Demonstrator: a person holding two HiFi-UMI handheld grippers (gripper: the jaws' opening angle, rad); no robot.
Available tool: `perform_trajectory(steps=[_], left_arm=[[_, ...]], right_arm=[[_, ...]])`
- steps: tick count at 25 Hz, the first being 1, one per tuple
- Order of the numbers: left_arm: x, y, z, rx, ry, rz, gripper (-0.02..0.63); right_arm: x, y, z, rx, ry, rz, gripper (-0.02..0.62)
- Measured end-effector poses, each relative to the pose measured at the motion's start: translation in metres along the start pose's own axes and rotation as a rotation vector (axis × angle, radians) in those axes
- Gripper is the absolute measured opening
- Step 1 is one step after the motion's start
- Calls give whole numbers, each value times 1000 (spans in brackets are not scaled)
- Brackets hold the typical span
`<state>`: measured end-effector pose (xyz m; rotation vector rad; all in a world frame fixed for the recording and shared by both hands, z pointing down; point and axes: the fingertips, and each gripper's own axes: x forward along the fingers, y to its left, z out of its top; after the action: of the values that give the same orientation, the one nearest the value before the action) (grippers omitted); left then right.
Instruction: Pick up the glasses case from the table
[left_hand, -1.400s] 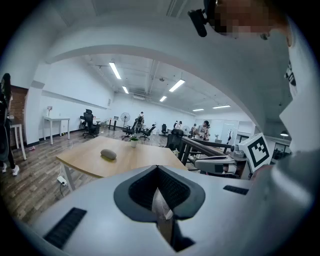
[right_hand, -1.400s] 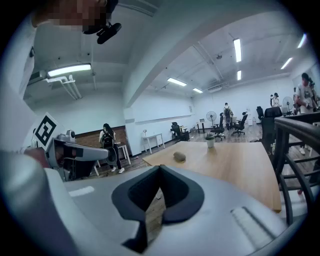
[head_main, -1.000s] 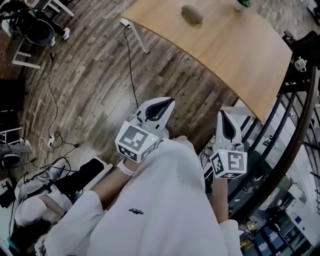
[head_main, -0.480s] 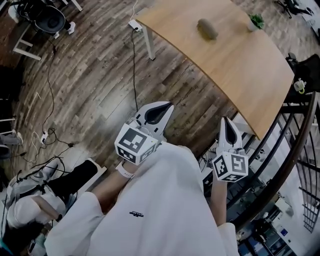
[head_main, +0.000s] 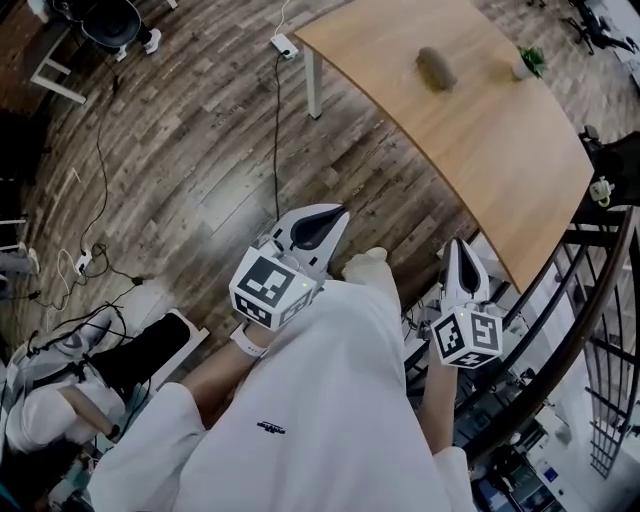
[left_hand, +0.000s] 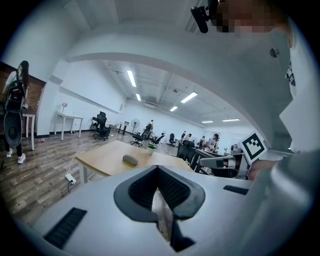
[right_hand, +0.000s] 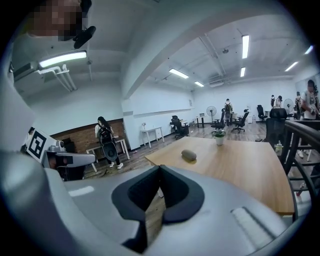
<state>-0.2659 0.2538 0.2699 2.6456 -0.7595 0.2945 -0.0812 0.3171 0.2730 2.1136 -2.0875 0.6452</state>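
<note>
The glasses case (head_main: 436, 68), a grey-green oval pouch, lies on the wooden table (head_main: 470, 130) far ahead of both grippers. It also shows as the small case (left_hand: 130, 159) in the left gripper view and the case (right_hand: 189, 155) in the right gripper view. My left gripper (head_main: 318, 225) is held over the wood floor, short of the table, jaws shut and empty. My right gripper (head_main: 457, 256) hangs near the table's near corner, also shut with nothing in it. In each gripper view the jaws meet at the tip, left gripper (left_hand: 157, 168), right gripper (right_hand: 160, 167).
A small potted plant (head_main: 527, 62) stands on the table beyond the case. A power strip (head_main: 285, 44) and cables lie on the floor by the table leg. A dark railing (head_main: 600, 250) runs at the right. A person with a backpack (right_hand: 106, 142) stands far off.
The table and case have shifted down and to the right in the head view and sit closer. Both grippers stay shut and keep about the same place in the picture.
</note>
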Motion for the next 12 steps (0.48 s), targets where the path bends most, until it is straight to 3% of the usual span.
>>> perform_trajectory(steps=[12], left_arm=[[24,35,12,-14,-12,50,3]], right_arm=[[56,-4,20,-34,3,65,11]])
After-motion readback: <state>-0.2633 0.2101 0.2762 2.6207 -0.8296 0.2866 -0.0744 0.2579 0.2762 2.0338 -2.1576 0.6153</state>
